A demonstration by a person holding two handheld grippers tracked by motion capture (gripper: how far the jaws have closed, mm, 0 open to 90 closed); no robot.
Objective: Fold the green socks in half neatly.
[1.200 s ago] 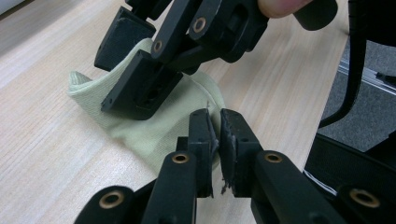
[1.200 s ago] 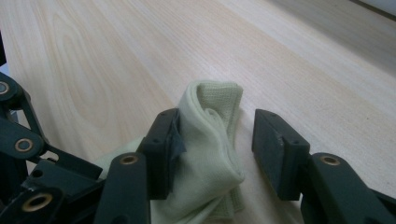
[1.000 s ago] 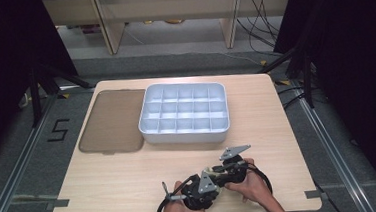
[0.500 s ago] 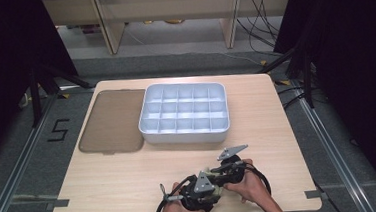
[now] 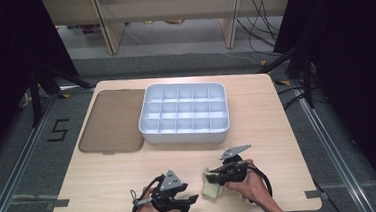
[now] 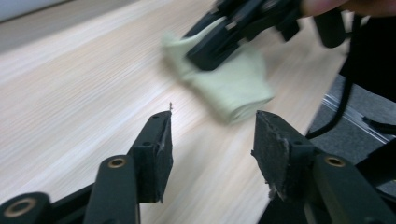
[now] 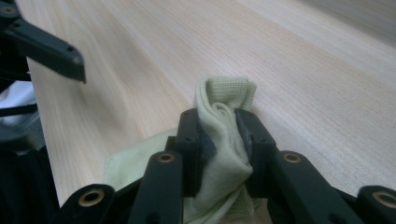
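On the floor left of the table point(image 5: 106, 182), a black "5" point(image 5: 58, 130) is marked on the grey surface; it is the one piece of writing that can be read. On the table's left part lies a flat brown lid point(image 5: 112, 121), and just beside it on the right stands a white tray point(image 5: 184, 112) divided into a grid of small compartments, all of them empty. Toward the near edge, the left gripper point(image 5: 190, 200) hovers low over the wood, its jaws apart with nothing between them; they have just been opening. In the left gripper view the same jaws point(image 6: 212, 140) frame bare tabletop, with the cloth point(image 6: 233, 84) beyond them, apart from the pads. Right of it, the right gripper point(image 5: 212, 177) is clamped on the pale green cloth point(image 5: 210, 187), its jaws having just been closing. The right gripper view shows the folded cloth point(image 7: 224, 135) pinched between both pads, a bunched end sticking up past the tips and the rest trailing onto the table near the front edge.
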